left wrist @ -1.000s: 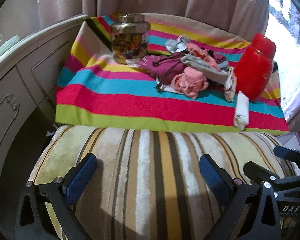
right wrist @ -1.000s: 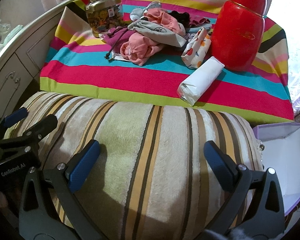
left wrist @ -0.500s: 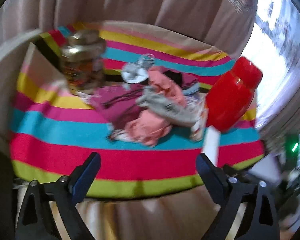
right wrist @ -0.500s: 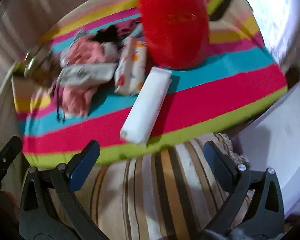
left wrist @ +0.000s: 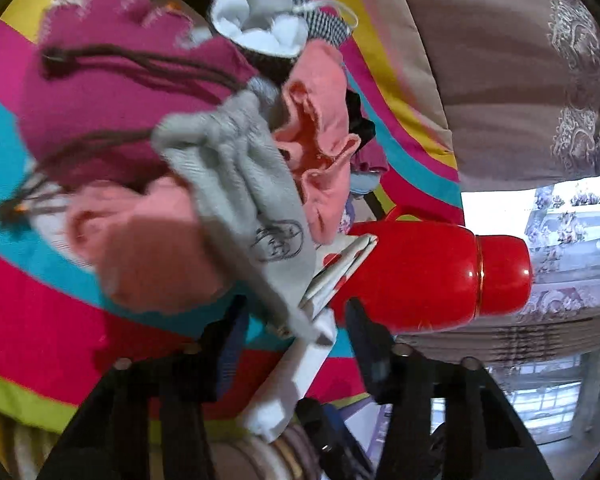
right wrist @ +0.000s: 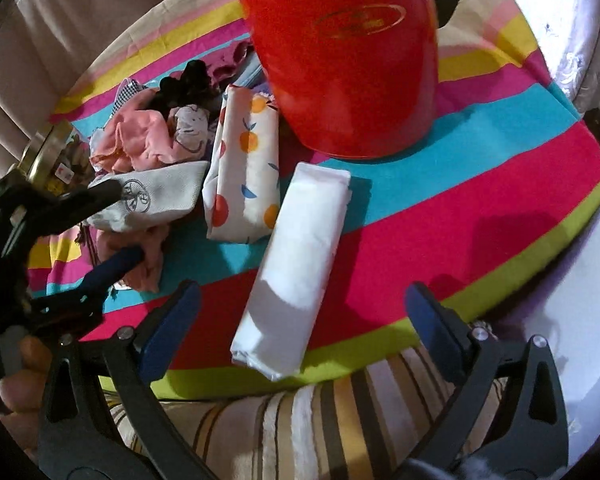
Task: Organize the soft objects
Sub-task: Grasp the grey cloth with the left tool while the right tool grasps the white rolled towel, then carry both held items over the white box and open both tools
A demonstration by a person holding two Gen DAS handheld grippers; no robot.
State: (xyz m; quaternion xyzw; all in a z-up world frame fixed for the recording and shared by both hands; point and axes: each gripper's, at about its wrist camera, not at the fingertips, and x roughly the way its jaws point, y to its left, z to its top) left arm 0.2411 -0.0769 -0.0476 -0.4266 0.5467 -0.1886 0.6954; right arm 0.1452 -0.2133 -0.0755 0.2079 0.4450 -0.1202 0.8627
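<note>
A heap of soft things lies on the striped cloth [right wrist: 440, 184]: a grey pouch [left wrist: 244, 200] with a round logo, pink cloth [left wrist: 152, 248], a maroon drawstring bag [left wrist: 112, 112] and a fruit-print roll [right wrist: 246, 168]. A white roll [right wrist: 300, 264] lies in front of the red jug [right wrist: 340, 52]. My left gripper [left wrist: 296, 340] is open, tilted sideways, with its jaws on either side of the grey pouch's lower end. In the right wrist view it [right wrist: 118, 224] straddles the pouch [right wrist: 152, 200]. My right gripper [right wrist: 300, 312] is open, just short of the white roll.
The red jug [left wrist: 432, 276] stands behind the rolls. A gold-lidded jar [right wrist: 48, 156] stands at the left behind the heap. A striped cushion [right wrist: 300, 432] lies below the table edge. A white box [right wrist: 580, 300] sits at the right. Curtains hang behind.
Both grippers moved forward from over the cushion to the table. The left one rolled sideways and closed in on the grey pouch. The right one came up to the white roll.
</note>
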